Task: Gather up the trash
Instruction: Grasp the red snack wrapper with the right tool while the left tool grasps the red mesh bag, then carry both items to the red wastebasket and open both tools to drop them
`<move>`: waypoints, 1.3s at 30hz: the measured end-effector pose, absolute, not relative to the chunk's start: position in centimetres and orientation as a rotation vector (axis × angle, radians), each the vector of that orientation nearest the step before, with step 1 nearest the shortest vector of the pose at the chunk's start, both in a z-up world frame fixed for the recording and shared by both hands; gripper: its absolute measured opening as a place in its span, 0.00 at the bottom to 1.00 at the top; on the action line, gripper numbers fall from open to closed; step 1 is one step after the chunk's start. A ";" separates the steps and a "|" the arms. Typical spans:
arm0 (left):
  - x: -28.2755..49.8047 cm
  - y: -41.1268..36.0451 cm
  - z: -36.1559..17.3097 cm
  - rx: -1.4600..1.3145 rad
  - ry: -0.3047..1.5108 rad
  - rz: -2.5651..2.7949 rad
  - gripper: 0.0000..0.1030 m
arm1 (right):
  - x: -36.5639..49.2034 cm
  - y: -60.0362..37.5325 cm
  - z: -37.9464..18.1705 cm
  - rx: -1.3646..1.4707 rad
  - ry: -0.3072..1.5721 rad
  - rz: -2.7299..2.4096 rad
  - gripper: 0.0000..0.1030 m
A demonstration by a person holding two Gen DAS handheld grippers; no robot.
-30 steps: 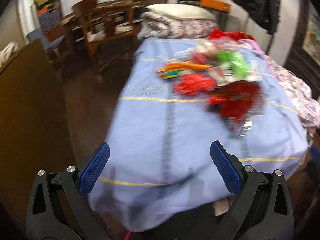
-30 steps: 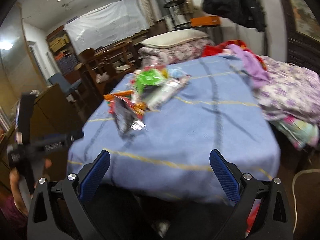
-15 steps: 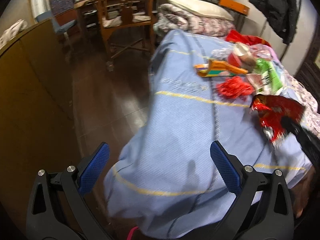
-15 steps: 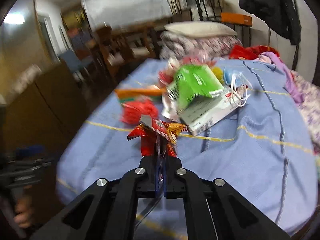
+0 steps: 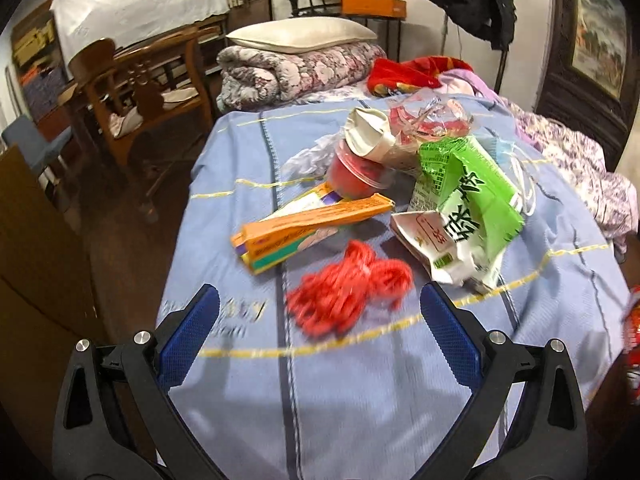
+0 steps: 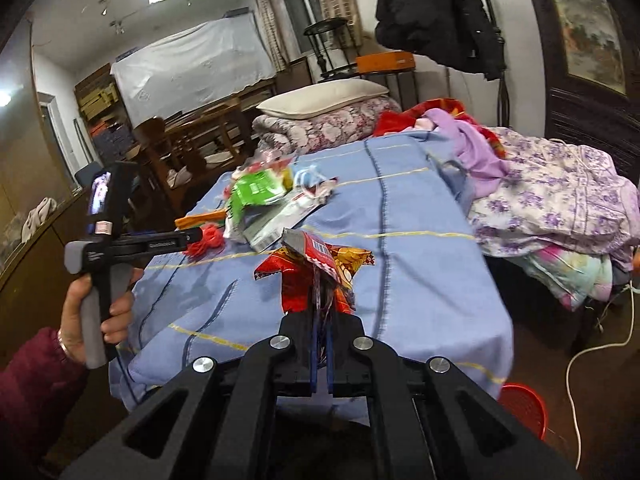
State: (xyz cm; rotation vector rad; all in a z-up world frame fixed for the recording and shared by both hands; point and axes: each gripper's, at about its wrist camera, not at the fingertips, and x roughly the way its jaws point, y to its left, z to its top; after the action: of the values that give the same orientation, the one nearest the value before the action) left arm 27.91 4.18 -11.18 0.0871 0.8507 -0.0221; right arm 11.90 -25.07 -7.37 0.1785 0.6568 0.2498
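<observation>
**One wrapper lifted, most of the trash not yet collected**

A red snack wrapper is pinched between the pressed-together jaws of the right tool and is held up clear of the blue blanket that covers the bed. The rest of the trash lies in a loose heap on that blanket: a red string bundle, an orange carton, a green packet, a red cup and crumpled clear plastic. The left tool is spread wide and empty, with the string bundle seen between its tips. A red bin is partly seen on the floor by the bed's corner; its contents cannot be told. By this showing, the task is judged to be at an early stage.
</observation>
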 end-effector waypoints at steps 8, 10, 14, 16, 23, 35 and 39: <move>29.5 3.7 -12.9 0.105 0.873 -0.072 0.57 | 12.5 -25.4 -8.5 0.203 0.688 0.265 0.04; 29.4 3.3 -13.3 0.099 0.894 -0.111 0.39 | 12.3 -25.5 -8.6 0.214 0.693 0.262 0.04; 27.3 2.8 -12.2 0.072 0.863 -0.140 0.33 | 11.4 -26.2 -8.3 0.236 0.684 0.254 0.04; 25.6 2.6 -11.0 0.055 0.836 -0.159 0.33 | 10.9 -26.4 -8.1 0.240 0.679 0.252 0.04; 19.6 0.9 -6.2 0.040 0.746 -0.233 0.33 | 8.5 -28.5 -7.1 0.285 0.653 0.252 0.04; 11.0 -8.6 -1.5 0.040 0.673 -0.475 0.34 | 2.7 -37.2 -3.9 0.339 0.547 0.080 0.04; 9.5 -13.2 -2.2 0.080 0.697 -0.552 0.34 | 1.3 -41.5 -4.6 0.365 0.567 -0.001 0.04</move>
State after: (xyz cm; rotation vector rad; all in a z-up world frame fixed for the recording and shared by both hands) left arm 9.52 -13.16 -2.22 0.0801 0.6973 -0.5520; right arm 1.30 -41.48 -4.63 0.3652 0.5668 -0.0011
